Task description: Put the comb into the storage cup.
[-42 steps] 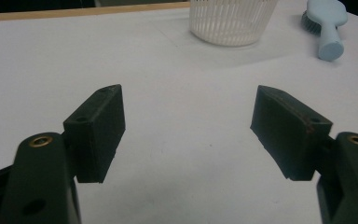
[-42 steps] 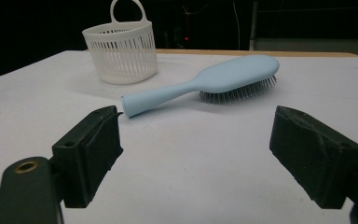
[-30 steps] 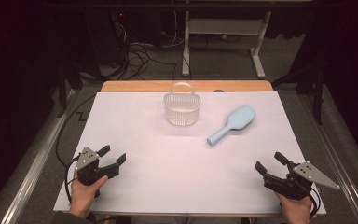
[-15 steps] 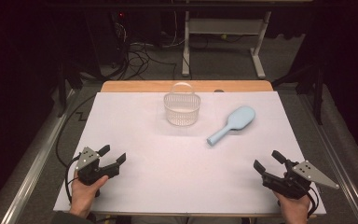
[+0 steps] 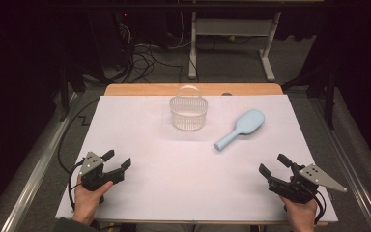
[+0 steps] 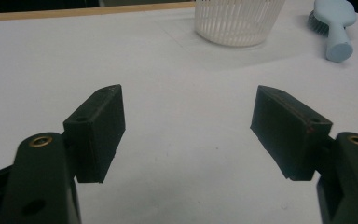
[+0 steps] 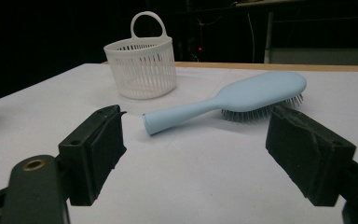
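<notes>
- One pale-blue plastic hairbrush lies bristles-down, just right of one white slotted plastic basket, far side of your white table.
- Two grippers: your left gripper and right gripper both gape wide, holding nothing, well apart from the brush.

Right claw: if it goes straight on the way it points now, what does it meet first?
Probably the light blue hairbrush, handle end first; the open right claw holds nothing, and depth is unclear.

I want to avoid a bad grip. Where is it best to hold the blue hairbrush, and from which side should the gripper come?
Probably the handle of the hairbrush: narrow and bare, its end pointing toward the right gripper, whose jaws are open. Come from the near side; the head lies bristles down.
</notes>
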Tool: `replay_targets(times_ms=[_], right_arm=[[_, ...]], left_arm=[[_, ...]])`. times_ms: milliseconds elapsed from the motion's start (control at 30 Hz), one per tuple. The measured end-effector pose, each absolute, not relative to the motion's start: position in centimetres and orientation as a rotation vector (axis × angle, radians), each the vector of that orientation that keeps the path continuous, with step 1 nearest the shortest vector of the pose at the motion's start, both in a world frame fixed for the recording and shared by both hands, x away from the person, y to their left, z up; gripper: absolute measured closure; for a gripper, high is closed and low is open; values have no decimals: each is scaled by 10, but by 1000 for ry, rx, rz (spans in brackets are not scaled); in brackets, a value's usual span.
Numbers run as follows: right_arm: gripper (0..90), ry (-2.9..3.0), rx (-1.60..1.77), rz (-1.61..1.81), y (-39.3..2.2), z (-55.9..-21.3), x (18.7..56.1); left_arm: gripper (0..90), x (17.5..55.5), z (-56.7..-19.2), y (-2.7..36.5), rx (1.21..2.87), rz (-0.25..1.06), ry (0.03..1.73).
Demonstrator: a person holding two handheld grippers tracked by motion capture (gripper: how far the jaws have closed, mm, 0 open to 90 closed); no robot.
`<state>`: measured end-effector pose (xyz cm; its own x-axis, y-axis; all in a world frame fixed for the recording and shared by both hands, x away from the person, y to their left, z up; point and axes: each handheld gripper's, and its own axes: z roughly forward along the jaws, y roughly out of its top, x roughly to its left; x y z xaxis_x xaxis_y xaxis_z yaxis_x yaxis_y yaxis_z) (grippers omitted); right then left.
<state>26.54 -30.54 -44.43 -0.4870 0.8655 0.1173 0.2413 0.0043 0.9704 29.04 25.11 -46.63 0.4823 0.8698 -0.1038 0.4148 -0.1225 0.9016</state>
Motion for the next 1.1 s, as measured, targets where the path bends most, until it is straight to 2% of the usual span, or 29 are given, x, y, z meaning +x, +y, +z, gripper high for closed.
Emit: replay_targets(times_ms=[1100], right_arm=[[222, 1804, 1069, 1554, -262, -431, 288]], left_arm=[[267, 285, -464, 252, 1719, 577, 1085]])
